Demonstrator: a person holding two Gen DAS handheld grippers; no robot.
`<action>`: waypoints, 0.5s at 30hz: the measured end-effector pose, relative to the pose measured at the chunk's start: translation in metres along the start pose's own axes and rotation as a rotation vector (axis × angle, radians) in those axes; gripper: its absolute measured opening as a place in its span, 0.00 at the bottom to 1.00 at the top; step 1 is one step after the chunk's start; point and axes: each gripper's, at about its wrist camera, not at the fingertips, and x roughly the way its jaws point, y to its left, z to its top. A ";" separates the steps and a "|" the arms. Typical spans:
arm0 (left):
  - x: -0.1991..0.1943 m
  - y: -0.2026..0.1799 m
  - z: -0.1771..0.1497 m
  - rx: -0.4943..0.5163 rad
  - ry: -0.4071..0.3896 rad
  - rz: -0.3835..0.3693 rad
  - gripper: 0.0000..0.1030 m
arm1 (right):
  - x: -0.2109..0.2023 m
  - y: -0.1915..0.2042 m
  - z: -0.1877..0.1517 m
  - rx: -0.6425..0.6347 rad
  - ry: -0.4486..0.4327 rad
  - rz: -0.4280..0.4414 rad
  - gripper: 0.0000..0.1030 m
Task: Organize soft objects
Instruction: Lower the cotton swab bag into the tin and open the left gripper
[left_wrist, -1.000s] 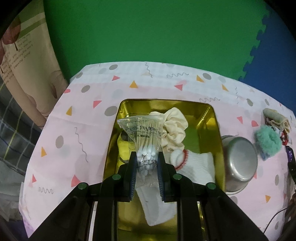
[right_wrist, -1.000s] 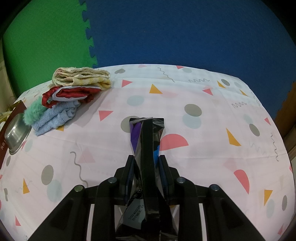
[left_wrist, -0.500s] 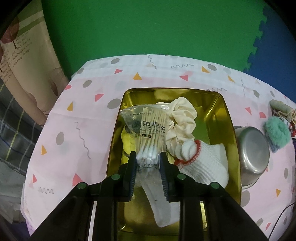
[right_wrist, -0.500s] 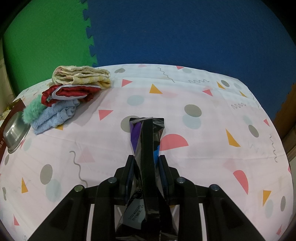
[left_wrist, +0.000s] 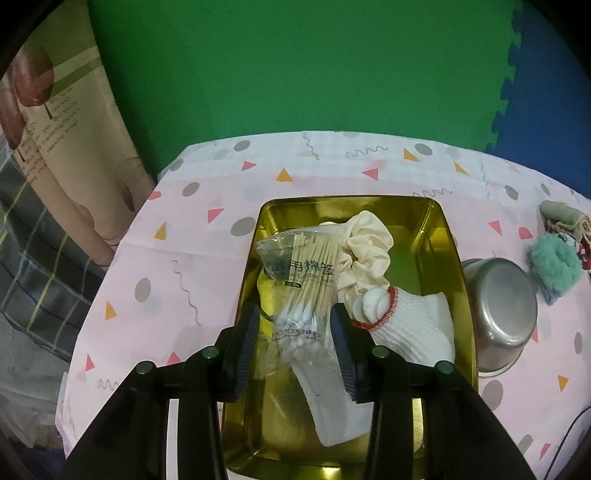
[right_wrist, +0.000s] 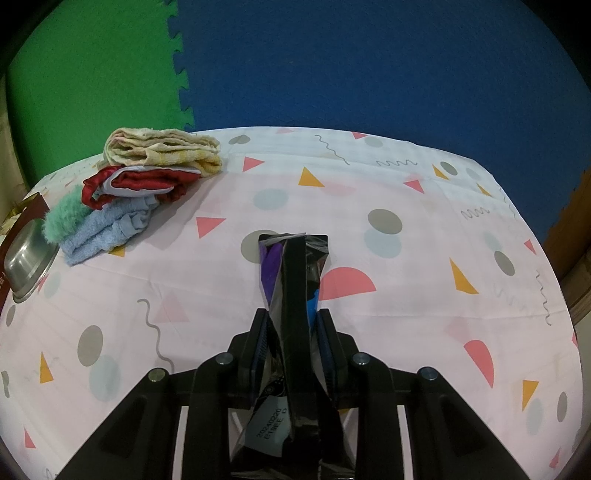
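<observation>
The left gripper (left_wrist: 293, 325) pointed forward and downward, its two dark blue-padded fingers (left_wrist: 245, 341) spread apart with a wide gap between them and neither pad pressing on anything. The right gripper (right_wrist: 291, 325) also pointed forward, held level and centred in its view. Its fingers (right_wrist: 260, 339) were drawn close together, clamped from both sides on a thin dark packet (right_wrist: 293, 280) standing upright between them.

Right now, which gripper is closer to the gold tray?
Left. The left gripper sits over the gold tray, jaws apart around the cotton swab bag. The right gripper is farther away, over the tablecloth.
</observation>
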 end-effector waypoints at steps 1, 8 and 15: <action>-0.002 0.000 -0.001 -0.003 -0.003 0.003 0.37 | 0.000 0.000 0.000 -0.001 0.000 -0.001 0.26; -0.011 -0.006 -0.006 0.017 -0.026 0.016 0.37 | 0.000 0.000 0.000 -0.004 0.001 -0.003 0.26; -0.026 -0.007 -0.012 0.002 -0.065 0.046 0.50 | 0.001 0.000 0.001 -0.010 0.001 -0.008 0.26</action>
